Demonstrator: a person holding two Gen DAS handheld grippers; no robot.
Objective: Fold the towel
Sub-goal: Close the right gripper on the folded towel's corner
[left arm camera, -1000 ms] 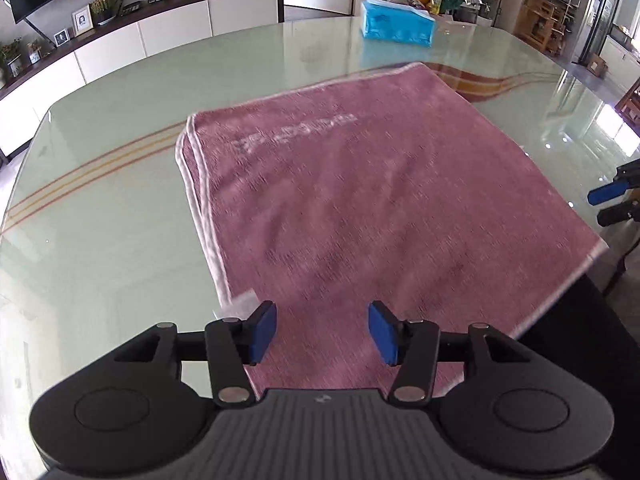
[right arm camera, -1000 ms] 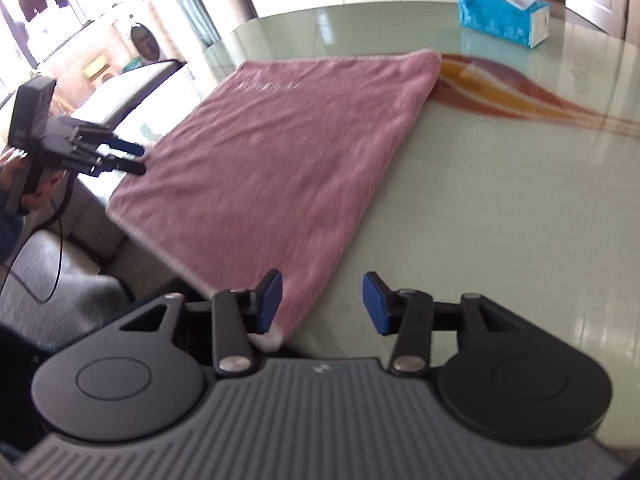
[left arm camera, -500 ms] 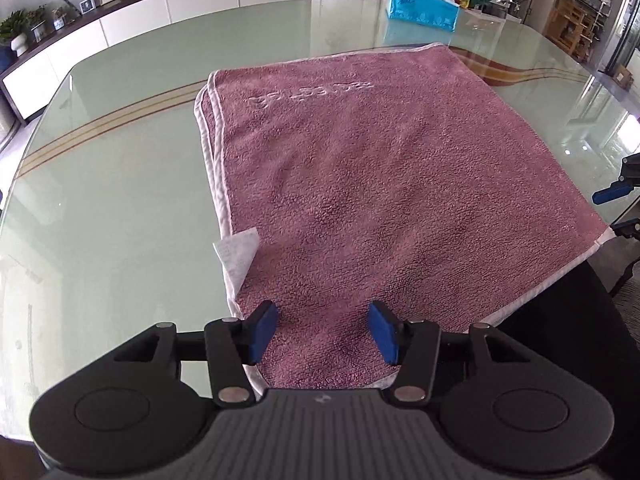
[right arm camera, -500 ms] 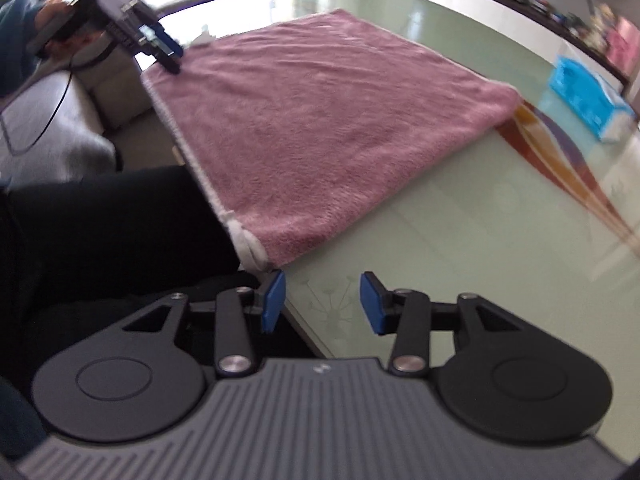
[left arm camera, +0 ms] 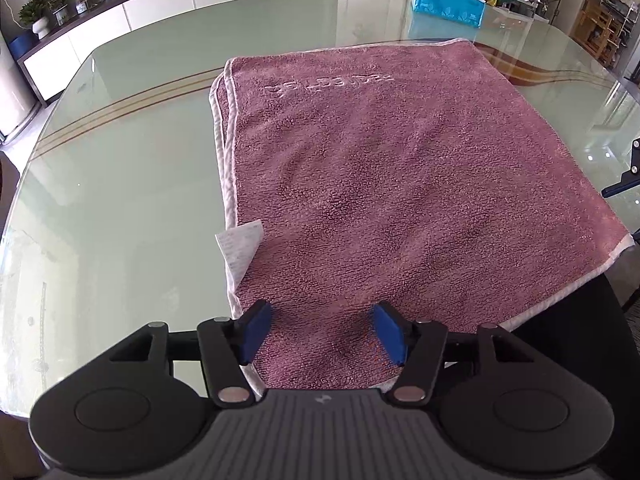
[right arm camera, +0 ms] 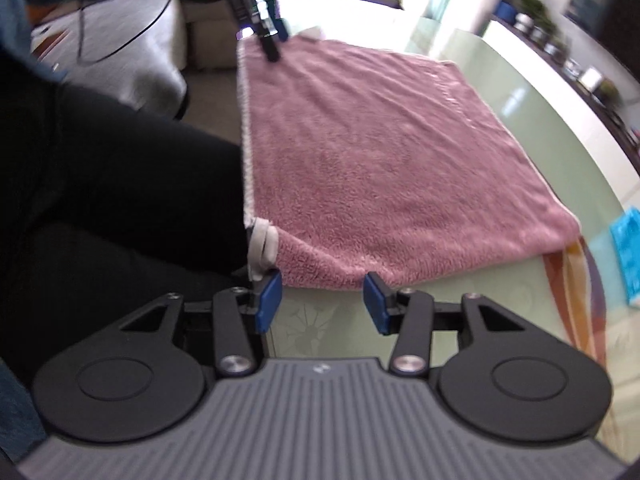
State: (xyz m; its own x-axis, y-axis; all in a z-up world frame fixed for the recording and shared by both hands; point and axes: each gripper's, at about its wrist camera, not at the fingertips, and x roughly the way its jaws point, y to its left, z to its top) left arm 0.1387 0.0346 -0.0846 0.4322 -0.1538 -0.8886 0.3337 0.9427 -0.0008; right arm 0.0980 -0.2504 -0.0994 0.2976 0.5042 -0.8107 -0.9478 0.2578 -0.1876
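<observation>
Your left wrist view is sharp and daylit, window glare streaking the glass table point(left arm camera: 120, 208) at right, fisheye bending the edges, while your right wrist view is motion-blurred throughout, blown out at the top, the pink towel point(right arm camera: 380, 168) soft.

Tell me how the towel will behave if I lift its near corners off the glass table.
The towel looks like thick terry already doubled, so it will probably drape and sag between the grippers rather than hold flat. The layers at its left hem sit slightly offset, so they may slip apart unless both are pinched. The glossy table likely offers little friction, so the rest may slide.
</observation>
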